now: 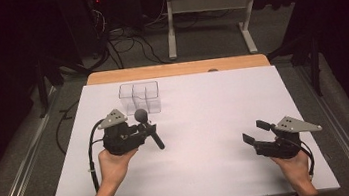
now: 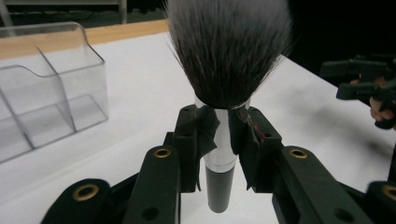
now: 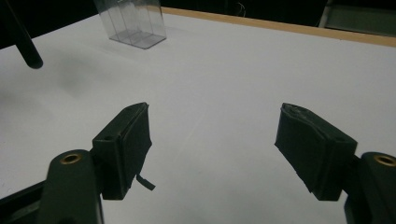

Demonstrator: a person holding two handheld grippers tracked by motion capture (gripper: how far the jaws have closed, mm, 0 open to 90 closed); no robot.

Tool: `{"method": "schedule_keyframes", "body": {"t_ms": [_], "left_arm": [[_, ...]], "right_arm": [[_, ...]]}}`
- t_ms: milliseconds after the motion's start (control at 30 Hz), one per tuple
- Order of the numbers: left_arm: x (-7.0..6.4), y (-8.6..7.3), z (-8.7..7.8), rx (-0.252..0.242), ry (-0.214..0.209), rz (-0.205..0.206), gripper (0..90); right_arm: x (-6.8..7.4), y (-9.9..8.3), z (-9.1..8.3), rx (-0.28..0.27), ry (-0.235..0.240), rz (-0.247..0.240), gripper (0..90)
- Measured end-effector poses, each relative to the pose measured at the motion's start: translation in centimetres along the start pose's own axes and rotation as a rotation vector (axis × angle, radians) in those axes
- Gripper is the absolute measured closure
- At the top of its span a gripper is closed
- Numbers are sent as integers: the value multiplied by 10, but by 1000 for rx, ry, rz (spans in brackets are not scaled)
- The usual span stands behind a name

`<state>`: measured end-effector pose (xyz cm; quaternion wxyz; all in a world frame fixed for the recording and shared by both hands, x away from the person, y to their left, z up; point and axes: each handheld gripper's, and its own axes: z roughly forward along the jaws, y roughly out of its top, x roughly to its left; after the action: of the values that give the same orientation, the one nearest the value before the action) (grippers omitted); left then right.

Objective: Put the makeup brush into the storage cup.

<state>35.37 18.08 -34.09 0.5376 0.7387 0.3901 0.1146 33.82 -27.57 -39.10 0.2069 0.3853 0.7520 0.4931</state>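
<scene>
White sheeting covers my table [image 1: 207, 174], with dark floor and a tangle of cables beyond its far wooden edge. My left gripper [image 1: 147, 130] pinches a makeup brush [image 1: 148, 129] by its silver ferrule; in the left gripper view the brush [image 2: 227, 56] stands upright between the jaws, its dark, grey-tipped bristles fanned above them and its black handle hanging below. From above I see the brush held over the left half of the table, bristle head toward the far side, handle slanting back toward me. Just beyond it sits a clear plastic organizer [image 1: 140, 98] with several compartments, near the brush but apart from it. Well to the right, my right gripper [image 1: 254, 132] hovers low over the table, jaws spread wide with nothing between them.
</scene>
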Motion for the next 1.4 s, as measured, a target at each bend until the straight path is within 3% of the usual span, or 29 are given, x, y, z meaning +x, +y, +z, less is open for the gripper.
{"method": "schedule_keyframes", "body": {"t_ms": [200,767,1400], "left_arm": [[10,7,-4,-26,26,-14,698],[21,25,-7,-10,100,24,698],[34,47,2,-4,151,15,698]], "right_arm": [[0,-2,1,7,-12,8,284],[0,-4,2,19,-15,9,282],[-1,-5,1,25,-19,24,286]]}}
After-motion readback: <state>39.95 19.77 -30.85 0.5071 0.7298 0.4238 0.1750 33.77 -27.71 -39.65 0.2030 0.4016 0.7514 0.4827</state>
